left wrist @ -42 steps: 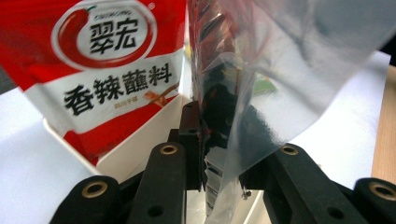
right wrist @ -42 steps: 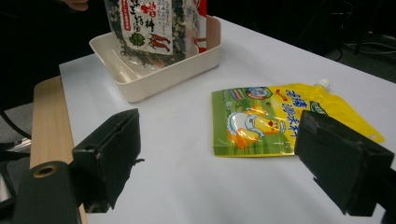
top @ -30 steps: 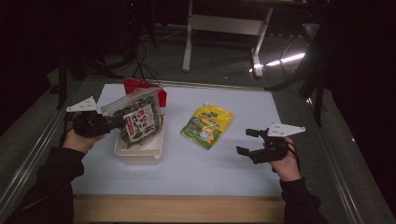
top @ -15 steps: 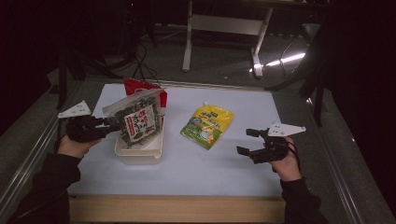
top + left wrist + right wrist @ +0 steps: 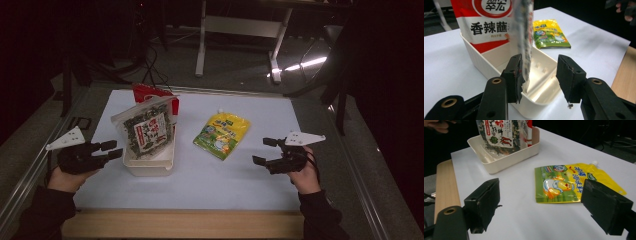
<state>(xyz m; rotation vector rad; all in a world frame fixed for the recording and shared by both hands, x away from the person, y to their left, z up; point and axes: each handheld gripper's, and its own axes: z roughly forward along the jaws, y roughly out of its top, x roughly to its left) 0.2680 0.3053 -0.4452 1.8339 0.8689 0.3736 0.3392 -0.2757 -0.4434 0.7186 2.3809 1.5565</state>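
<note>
While the seaweed packet [image 5: 146,132] stands tilted in the white tub [image 5: 150,165], leaning back against the red packet [image 5: 150,94] behind it, the main risk is that it tips or slides out now that nothing pinches it. The left gripper [image 5: 111,149] sits just beside the tub's near-left end, and its jaws have just been opening; in the left gripper view the packet's edge [image 5: 524,45] lies between them, close against or brushing one jaw while the other stands clear, so it is released, not gripped. If that jaw drags on the film as the hand draws away, the packet could be pulled over the tub's rim [image 5: 486,72] onto the bench [image 5: 240,185], or the light tub could shift with it. The right gripper [image 5: 266,151] hovers over the bench with its jaws spread wide and nothing between them, near the yellow pouch [image 5: 222,135], which lies flat, well apart from the tub; a careless sweep could knock the pouch or catch its spout [image 5: 594,163]. Hard to judge: whether the seaweed packet's bottom rests on the tub floor, since its own body hides that; how much of the red packet sits inside the tub; and anything beyond the bench, which is lost in darkness.
</note>
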